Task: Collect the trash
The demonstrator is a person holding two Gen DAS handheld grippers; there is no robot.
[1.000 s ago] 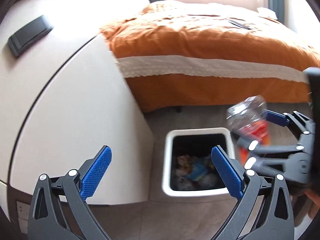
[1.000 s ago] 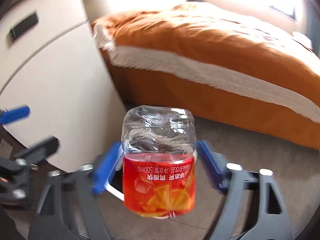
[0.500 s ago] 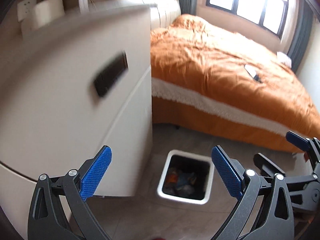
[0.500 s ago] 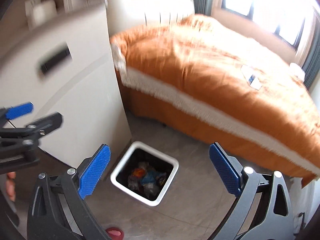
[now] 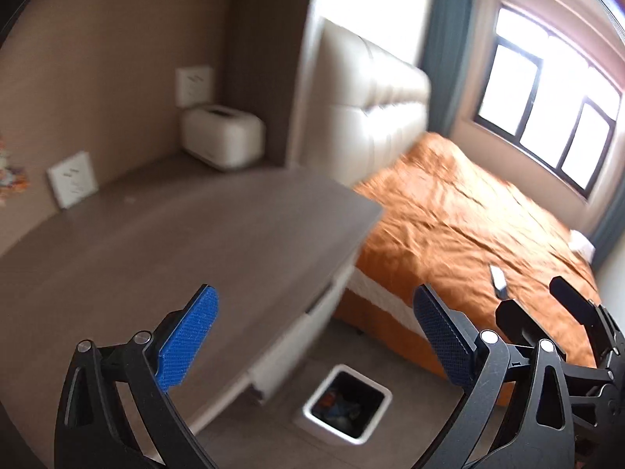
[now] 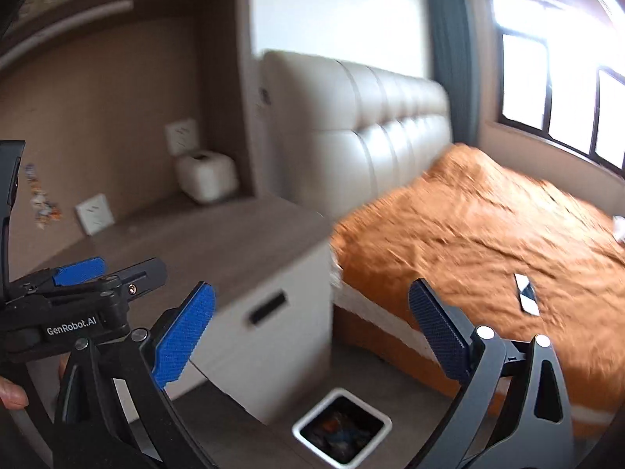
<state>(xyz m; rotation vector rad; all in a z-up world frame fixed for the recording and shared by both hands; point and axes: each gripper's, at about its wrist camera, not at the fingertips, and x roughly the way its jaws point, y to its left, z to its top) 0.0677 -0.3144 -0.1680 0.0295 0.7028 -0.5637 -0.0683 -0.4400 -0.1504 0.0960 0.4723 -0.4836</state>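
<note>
A white square trash bin (image 5: 343,406) stands on the floor between the cabinet and the bed, with several pieces of trash inside; it also shows in the right wrist view (image 6: 341,428). My left gripper (image 5: 312,336) is open and empty, high above the bin and the cabinet top. My right gripper (image 6: 310,334) is open and empty, also high above the bin. A small white and dark packet (image 5: 498,286) lies on the orange bedspread, seen in the right wrist view too (image 6: 527,293). The right gripper shows at the right of the left wrist view (image 5: 562,312).
A grey-topped white cabinet (image 5: 175,250) stands left of the bin, with a white box (image 5: 220,140) and a small white card (image 5: 72,183) on it. The bed with the orange cover (image 6: 488,242) and padded headboard (image 6: 371,117) lies right. A window (image 5: 547,90) is behind.
One second ago my right gripper held a plastic bottle over the bin; the bottle is gone from it and the jaws are open. Both grippers have risen high above the bin.
</note>
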